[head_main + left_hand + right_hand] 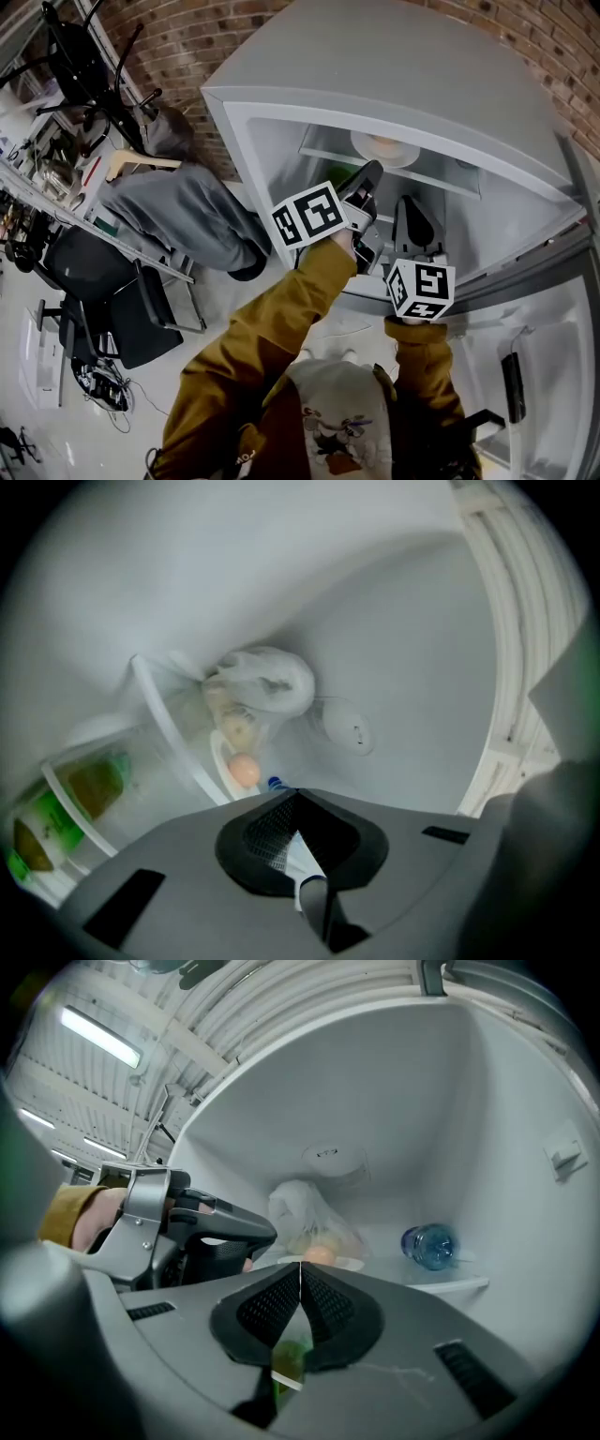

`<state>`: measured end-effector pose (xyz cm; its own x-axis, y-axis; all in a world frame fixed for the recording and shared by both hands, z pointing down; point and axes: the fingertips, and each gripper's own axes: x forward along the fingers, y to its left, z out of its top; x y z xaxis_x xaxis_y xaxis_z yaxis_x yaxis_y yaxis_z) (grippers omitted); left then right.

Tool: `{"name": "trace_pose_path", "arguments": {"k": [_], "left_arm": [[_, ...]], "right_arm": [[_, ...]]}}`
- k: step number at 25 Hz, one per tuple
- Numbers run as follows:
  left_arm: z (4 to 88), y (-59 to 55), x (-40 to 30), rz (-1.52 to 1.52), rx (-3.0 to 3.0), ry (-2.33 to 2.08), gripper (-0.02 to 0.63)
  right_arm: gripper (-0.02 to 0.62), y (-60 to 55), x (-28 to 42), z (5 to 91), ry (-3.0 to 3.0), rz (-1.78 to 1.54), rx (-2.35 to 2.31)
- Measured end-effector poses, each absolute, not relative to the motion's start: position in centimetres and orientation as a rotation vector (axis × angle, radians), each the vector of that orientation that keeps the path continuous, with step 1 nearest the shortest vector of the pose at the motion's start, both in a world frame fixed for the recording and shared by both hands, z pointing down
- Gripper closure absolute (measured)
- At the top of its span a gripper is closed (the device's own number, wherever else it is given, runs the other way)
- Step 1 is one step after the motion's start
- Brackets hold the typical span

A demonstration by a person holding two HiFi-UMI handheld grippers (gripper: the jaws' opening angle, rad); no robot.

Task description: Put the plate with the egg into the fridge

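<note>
at nine o'clock in my head view a person in a grey top [183, 220] sits well apart from the open fridge [258, 131] that fills the middle. my left gripper [296, 799] reaches into the upper compartment, clenched on nothing, its pads pressed together. in its own view the plate [219, 761] with the egg [244, 770] lies just beyond the jaw tips at eleven o'clock, on the glass shelf [173, 726], clear of both grippers. a white plastic bag [267, 682] sits right behind the plate, touching it as far as i can make out. green bottles [47, 822] show blurred past the shelf edge at eight o'clock. my right gripper [300, 1279] is just beside the left one, also inside the fridge and also clamped together with nothing between its pads. in its view the left gripper stands at nine o'clock, the egg on its plate at twelve o'clock straight past the tips, and a blue water bottle [429, 1244] rests on the same shelf at two o'clock, apart from the plate. the fridge door [553, 375] hangs open at four o'clock in my head view.
</note>
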<state>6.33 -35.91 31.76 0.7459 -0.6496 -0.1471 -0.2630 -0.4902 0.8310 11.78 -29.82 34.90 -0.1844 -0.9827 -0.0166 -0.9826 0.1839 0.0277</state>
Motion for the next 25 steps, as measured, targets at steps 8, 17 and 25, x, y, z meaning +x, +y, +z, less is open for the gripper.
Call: {"name": "trace_pose_path", "arguments": {"k": [8,17,25], "left_arm": [[29.3,-30.9,5.2,-0.315,2.746,-1.053,0.600],[31.6,-22.4,4.3,-0.128,2.957,-1.139,0.600],[33.1,-18.4,4.9,-0.116,2.971,-1.114,0.600]], "right_arm": [[0.591,-26.8,11.3,33.7,-2.431,-0.123,1.985],[0.591,-22.0,11.4,34.0,-2.473,-0.079,1.932],[0.591,-18.6,10.1,36.1,-2.487,-0.024,1.921]]}}
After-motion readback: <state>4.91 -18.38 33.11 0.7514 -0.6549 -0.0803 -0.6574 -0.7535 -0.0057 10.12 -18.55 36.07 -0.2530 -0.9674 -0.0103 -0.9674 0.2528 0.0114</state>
